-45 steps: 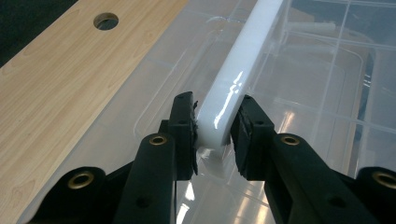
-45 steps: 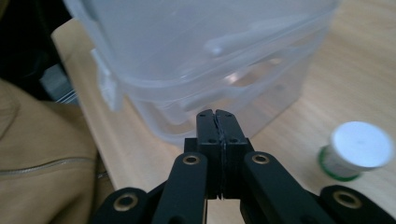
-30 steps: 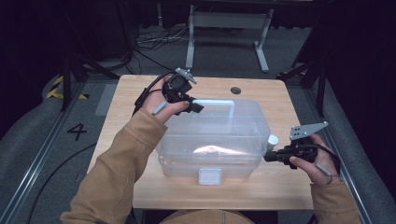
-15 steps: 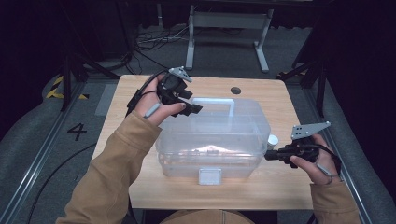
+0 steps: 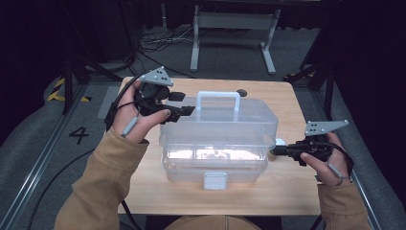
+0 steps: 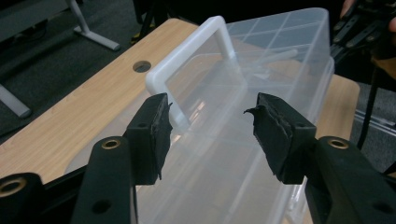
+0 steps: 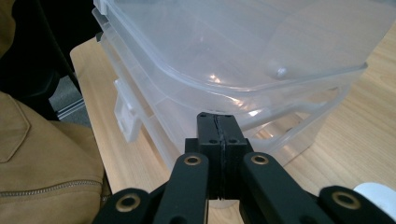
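A clear plastic storage box (image 5: 218,139) with a lid, a white handle (image 5: 218,96) on top and a front latch (image 5: 215,180) stands in the middle of the wooden table (image 5: 287,191). My left gripper (image 5: 184,111) hovers open over the box's left top corner. In the left gripper view its jaws stand wide apart above the lid, with the handle (image 6: 196,70) just beyond them. My right gripper (image 5: 276,150) is shut with nothing in it, its tips against the right end of the box (image 7: 243,70), at the rim.
A small white round object (image 5: 280,142) lies on the table beside the right gripper's tips. The table has a cable hole (image 5: 242,93) at the back. A metal stand (image 5: 230,24) and cables are on the floor beyond. A person's tan sleeves come in from below.
The left gripper has risen slightly and shifted toward the lid's left corner near the handle. The right gripper stays at the box's right end.
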The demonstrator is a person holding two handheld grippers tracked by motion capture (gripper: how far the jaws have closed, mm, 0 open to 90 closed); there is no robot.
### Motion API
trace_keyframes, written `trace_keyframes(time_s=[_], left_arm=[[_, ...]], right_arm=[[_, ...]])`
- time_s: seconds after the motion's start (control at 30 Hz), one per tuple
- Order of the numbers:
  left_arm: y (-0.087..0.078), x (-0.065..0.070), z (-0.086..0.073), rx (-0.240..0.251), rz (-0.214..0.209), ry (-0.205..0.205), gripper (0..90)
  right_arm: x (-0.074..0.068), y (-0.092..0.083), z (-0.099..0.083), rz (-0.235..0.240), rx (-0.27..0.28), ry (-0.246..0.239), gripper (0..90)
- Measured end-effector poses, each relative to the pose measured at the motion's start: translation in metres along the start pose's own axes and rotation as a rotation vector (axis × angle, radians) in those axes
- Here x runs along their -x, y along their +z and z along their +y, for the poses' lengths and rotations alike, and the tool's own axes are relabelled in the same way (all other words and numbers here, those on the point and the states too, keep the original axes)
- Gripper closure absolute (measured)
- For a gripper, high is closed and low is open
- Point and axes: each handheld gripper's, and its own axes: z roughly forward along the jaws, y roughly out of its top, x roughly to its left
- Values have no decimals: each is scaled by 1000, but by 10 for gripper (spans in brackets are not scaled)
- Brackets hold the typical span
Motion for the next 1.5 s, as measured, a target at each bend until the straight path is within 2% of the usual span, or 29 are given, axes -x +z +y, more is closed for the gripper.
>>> trace_keyframes(time_s=[0.07,0.27,0.47,0.57,0.8,0.97,1.13,1.23,1.33,1.43,1.5], left_arm=[[-2,2,-1,7,0,-4,493],[-15,13,-17,57,-54,-13,549],[-20,20,-29,82,-65,-23,586],[-20,23,-35,92,-68,-22,582],[-17,30,-49,110,-79,-30,590],[-6,33,-58,92,-98,-42,587],[0,29,-66,77,-81,-56,588],[4,25,-72,63,-48,-72,593],[6,21,-76,60,-41,-79,604],[9,16,-81,54,-18,-96,610],[12,11,-84,59,-20,-116,607]], right_arm=[[0,-1,1,-5,9,3,900],[0,-4,9,-44,68,25,900],[0,-3,16,-72,99,38,900],[0,-2,20,-62,115,42,900],[3,-1,27,-70,152,60,900],[5,-1,30,-86,195,84,900],[5,0,33,-105,230,96,900],[6,1,33,-106,249,107,900],[6,1,33,-113,264,111,900],[6,2,33,-118,270,111,900],[6,2,33,-123,275,109,900]])
